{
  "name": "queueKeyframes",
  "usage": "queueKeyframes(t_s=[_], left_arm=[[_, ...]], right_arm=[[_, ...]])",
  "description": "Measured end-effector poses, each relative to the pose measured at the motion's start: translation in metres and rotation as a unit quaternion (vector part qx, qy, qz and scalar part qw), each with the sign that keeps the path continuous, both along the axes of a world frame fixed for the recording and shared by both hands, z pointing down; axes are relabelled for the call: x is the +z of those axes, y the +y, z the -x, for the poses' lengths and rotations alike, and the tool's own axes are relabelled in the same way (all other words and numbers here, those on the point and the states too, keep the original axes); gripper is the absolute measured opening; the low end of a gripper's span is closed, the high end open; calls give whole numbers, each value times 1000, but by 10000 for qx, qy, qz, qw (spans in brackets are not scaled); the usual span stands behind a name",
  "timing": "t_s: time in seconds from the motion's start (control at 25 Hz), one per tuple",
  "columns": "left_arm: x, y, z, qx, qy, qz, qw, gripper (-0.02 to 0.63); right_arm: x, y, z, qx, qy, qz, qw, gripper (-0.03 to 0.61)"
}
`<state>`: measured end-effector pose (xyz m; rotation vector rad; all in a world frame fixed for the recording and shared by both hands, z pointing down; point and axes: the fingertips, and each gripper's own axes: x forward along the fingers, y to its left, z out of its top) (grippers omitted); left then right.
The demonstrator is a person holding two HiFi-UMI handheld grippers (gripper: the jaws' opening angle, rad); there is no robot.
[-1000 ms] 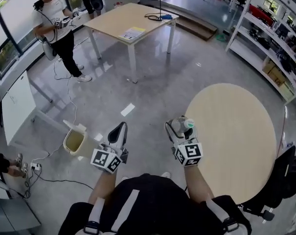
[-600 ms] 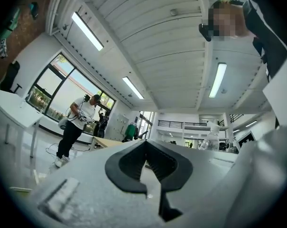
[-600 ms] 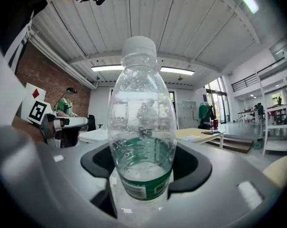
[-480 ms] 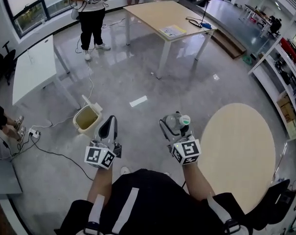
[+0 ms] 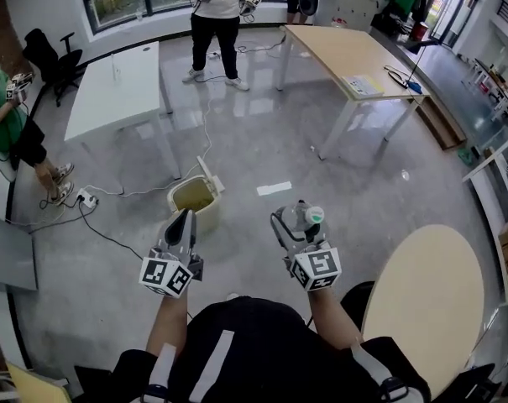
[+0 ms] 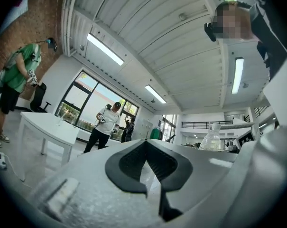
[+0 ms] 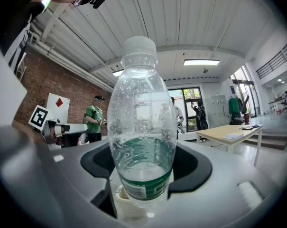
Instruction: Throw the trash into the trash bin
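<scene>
Clamping a clear plastic bottle (image 7: 142,127) between its jaws, the right gripper (image 5: 292,227) holds it by the lower body, just above a green label band. The white cap points away from the person and a little liquid sits in the bottom. In the right gripper view the dark pads press on both sides of the bottle.

The left gripper (image 5: 183,223) is closed, its two jaws meeting at the tips with nothing between them, as the left gripper view shows. Both grippers are held out in front of the person at about the same height, side by side and apart, each with its marker cube nearest the body.

Just beyond the left gripper's tips stands the trash bin (image 5: 210,217) on the grey floor (image 5: 321,175), its lid (image 5: 206,171) swung up at the far side. Its inside looks tan, perhaps a liner; the head view is too small to tell. The bottle is to the right of the bin, not over it.

Farther left are a white counter (image 5: 119,91) and a power strip (image 5: 84,197) with cables on the floor. A wooden counter (image 5: 354,57) stands far right, and a round counter (image 5: 430,300) near right. One person (image 5: 220,7) stands at the far side, and another in green (image 5: 6,124) is at the left edge.
</scene>
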<state>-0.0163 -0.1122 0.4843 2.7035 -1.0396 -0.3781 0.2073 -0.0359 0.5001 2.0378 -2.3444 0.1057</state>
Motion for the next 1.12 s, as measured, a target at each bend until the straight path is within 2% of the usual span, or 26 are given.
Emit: queueKeyframes(t_s=[0.2, 0.48, 0.76, 0.96, 1.12], left_arm=[[2, -12, 58, -575, 141, 12, 9982, 3], [4, -14, 97, -1199, 67, 80, 9927, 5], [4, -30, 141, -1991, -84, 115, 9799, 3], [-2, -56, 152, -2476, -235, -14, 9686, 5], [-5, -81, 143, -2686, -163, -64, 9631, 5]], right_arm=[[13, -39, 54, -505, 35, 118, 9986, 325], [13, -80, 103, -1306, 207, 279, 9908, 325], [19, -130, 146, -2073, 152, 293, 9777, 325], [17, -180, 158, -2551, 5, 144, 9668, 325], [12, -215, 153, -2778, -75, -15, 9606, 325]])
